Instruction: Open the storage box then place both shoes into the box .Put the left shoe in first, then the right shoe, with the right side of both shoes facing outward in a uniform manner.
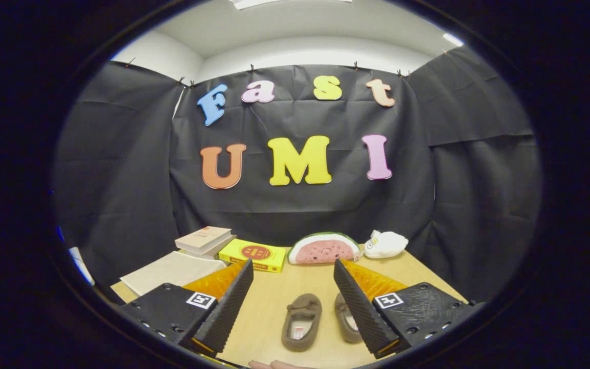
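We are holding the gripper (292,287) high over the wooden table (274,302) with its ridged fingers spread wide and gripping nothing, likely to survey before starting. The two soft brown slippers are lying side by side below: one shoe (301,322) between the fingers, the other (345,318) partly behind the right finger. Beyond them sit a foam watermelon slice (324,248), a white plush (384,244), a yellow box (254,254) and books (203,239); we cannot tell where the storage box is.
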